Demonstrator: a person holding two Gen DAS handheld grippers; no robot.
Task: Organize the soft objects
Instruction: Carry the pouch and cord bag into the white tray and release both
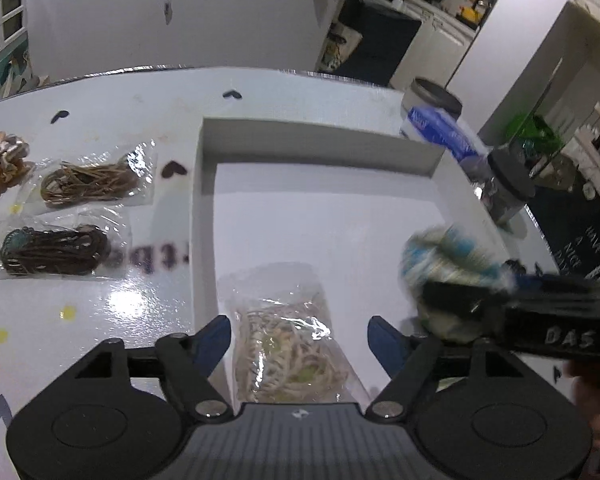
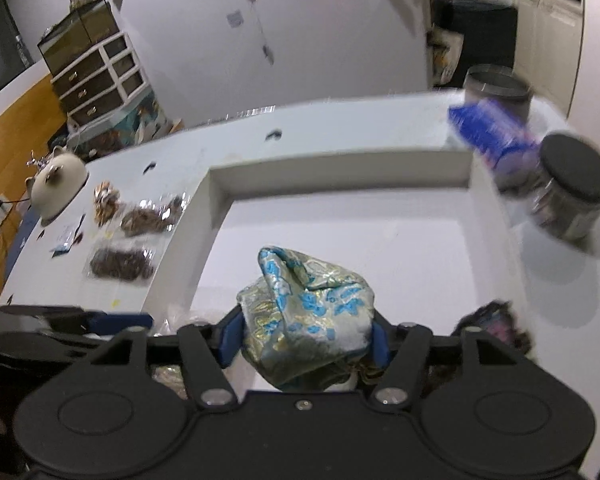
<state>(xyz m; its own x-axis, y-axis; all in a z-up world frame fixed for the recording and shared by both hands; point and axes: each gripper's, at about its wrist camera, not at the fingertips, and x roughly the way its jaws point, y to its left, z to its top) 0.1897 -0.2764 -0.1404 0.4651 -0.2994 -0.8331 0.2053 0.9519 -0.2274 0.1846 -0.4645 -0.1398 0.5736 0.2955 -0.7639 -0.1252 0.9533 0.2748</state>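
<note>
White table (image 1: pixel 100 320) carried a shallow white tray (image 1: pixel 204 200); sorting was partly done.
One clear bag of cords (image 1: pixel 288 344) lay in the tray between the left gripper (image 1: pixel 298 336) jaws, spread clear of it; right gripper (image 2: pixel 304 340), angled down, pinched the patterned cloth bundle (image 2: pixel 308 312); two bagged cord bundles (image 1: pixel 88 180) remained outside.

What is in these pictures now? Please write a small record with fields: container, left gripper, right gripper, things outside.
container: shallow white tray on the white table
left gripper: jaws apart, pads clear of the clear bag of pale cords lying in the tray
right gripper: blue and gold fabric pouch between its pads, over the tray
things outside: two clear bags of brown cords and a gold bow left of the tray; dark-lidded jar to its right
</note>
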